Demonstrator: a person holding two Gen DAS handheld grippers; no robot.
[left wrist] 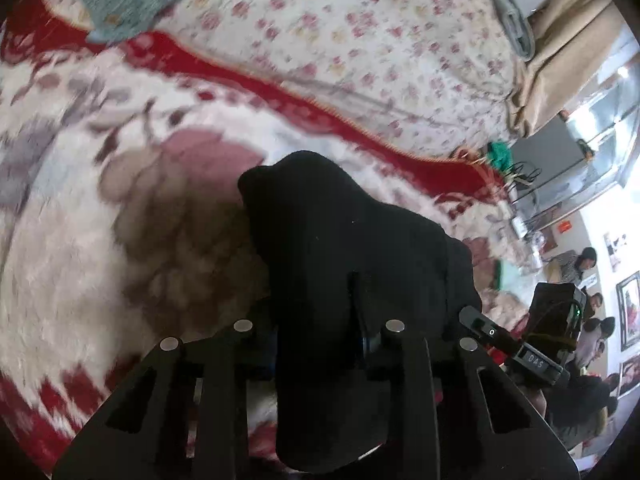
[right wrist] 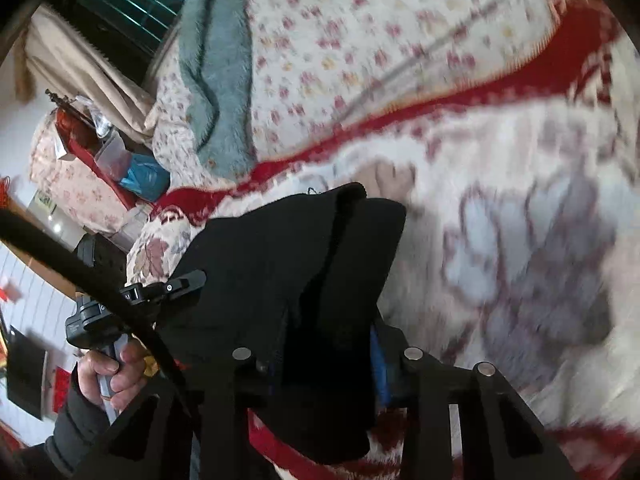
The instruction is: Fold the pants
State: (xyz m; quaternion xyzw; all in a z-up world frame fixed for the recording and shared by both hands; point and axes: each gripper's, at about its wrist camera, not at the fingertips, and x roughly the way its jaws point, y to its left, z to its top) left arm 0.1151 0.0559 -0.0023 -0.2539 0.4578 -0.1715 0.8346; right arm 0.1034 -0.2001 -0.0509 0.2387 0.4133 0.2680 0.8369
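The black pants [left wrist: 344, 240] hang bunched over my left gripper [left wrist: 320, 320], which is shut on the cloth; its fingers are hidden under the fabric. In the right wrist view the same black pants [right wrist: 304, 264] drape over my right gripper [right wrist: 332, 344], also shut on the cloth, with folded edges sticking up in front. Both grippers hold the pants lifted above a fluffy white, red and grey floral blanket [left wrist: 120, 160]. The left gripper and the hand that holds it [right wrist: 108, 364] show at the left of the right wrist view.
A flowered quilt [left wrist: 360, 40] lies beyond the red border of the blanket, with a teal-grey fleece [right wrist: 216, 80] on it. Bedside clutter [right wrist: 120, 160] stands at the left of the right wrist view. Several people [left wrist: 584, 304] sit at the far right of the room.
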